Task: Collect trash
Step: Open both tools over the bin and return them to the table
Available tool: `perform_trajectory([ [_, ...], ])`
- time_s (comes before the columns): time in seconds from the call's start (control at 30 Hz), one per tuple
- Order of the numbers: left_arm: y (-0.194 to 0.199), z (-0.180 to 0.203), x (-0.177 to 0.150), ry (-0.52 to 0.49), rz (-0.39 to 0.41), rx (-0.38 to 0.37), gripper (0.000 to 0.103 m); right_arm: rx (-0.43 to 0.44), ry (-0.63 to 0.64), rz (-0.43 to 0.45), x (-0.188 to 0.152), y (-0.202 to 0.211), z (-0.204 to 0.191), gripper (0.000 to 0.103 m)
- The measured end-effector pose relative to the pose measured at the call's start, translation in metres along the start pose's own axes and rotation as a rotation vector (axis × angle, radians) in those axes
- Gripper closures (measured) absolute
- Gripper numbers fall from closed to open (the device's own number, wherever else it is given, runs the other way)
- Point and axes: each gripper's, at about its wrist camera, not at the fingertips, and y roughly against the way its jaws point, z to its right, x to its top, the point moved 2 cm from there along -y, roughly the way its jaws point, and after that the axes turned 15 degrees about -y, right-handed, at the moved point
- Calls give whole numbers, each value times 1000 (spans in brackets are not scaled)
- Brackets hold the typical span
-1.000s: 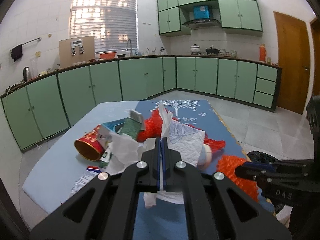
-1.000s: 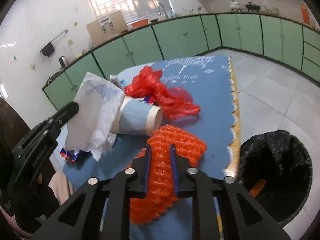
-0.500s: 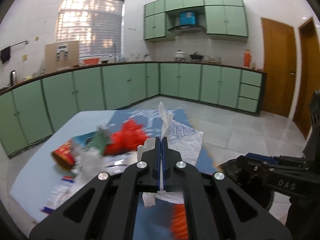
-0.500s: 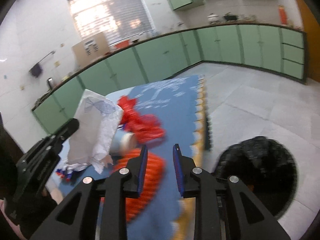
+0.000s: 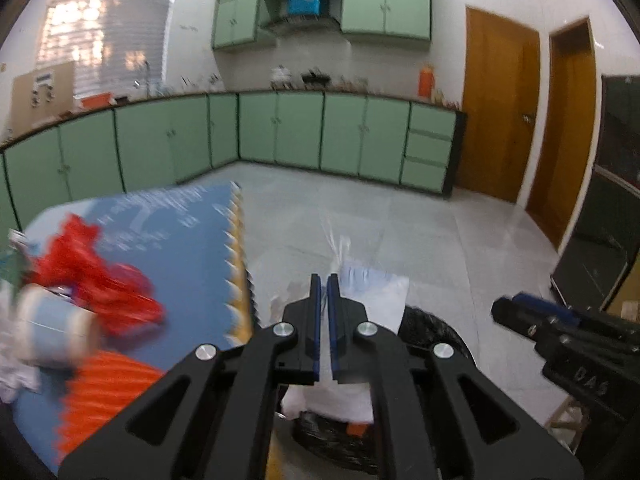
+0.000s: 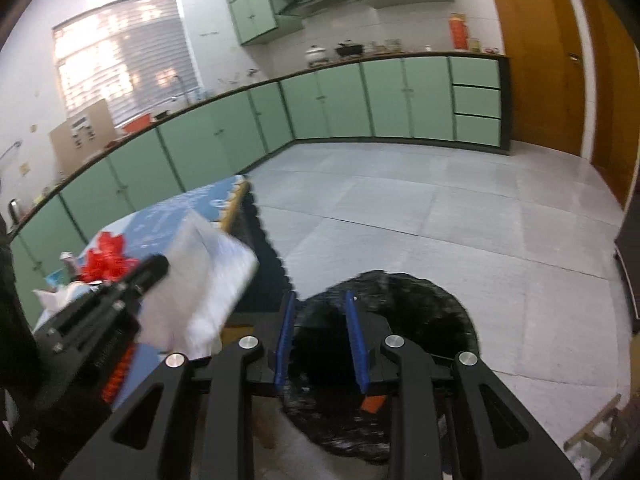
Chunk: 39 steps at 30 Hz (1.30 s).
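Observation:
My left gripper (image 5: pixel 324 280) holds a crumpled white paper wrapper (image 5: pixel 374 294) between its blue pads, and its jaws are opening slightly. It hangs just above the trash bin lined with a black bag (image 5: pixel 434 330), past the table's edge. In the right wrist view the bin (image 6: pixel 404 312) lies right below my right gripper (image 6: pixel 320 300), which is open with nothing between its fingers. There the left gripper (image 6: pixel 160 266) comes in from the left with the white wrapper (image 6: pixel 204 280). The right gripper's tip (image 5: pixel 520 312) shows at the right of the left wrist view.
On the blue-matted table (image 5: pixel 180 240) to the left lie a red net bag (image 5: pixel 96 276), an orange foam net (image 5: pixel 108 392) and a blue-and-white paper cup (image 5: pixel 52 328). Green cabinets (image 6: pixel 328 100) line the walls. Wooden doors (image 5: pixel 496 108) stand at the right beyond the tiled floor (image 6: pixel 440 208).
Both grippers swung right, from over the table to over the bin. The right gripper let go of the orange foam net, which stayed on the table. The left still carries the white wrapper.

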Motion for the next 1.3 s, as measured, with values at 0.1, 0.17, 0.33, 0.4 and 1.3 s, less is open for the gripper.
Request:
perform_trajectory([
  [0.1,-39,19,-5,12,-53,-53,99,-27,-30,1,0,-13,20,77],
  [0.17,-64,29,-9,21,-83,-82,99,-35,-56,0,3,-20,35,77],
  [0.33,-92,23,-13,90,-135,-124,99,-54,-86,12,3,-25,53,77],
  [0.4,-78,12,-10,94,-102,-109,98,-59,-82,16,2,-26,54,77],
  [1.3,169,-217,-72,96,-74,495,44,361,180,-162,-75,-27,-225,26],
])
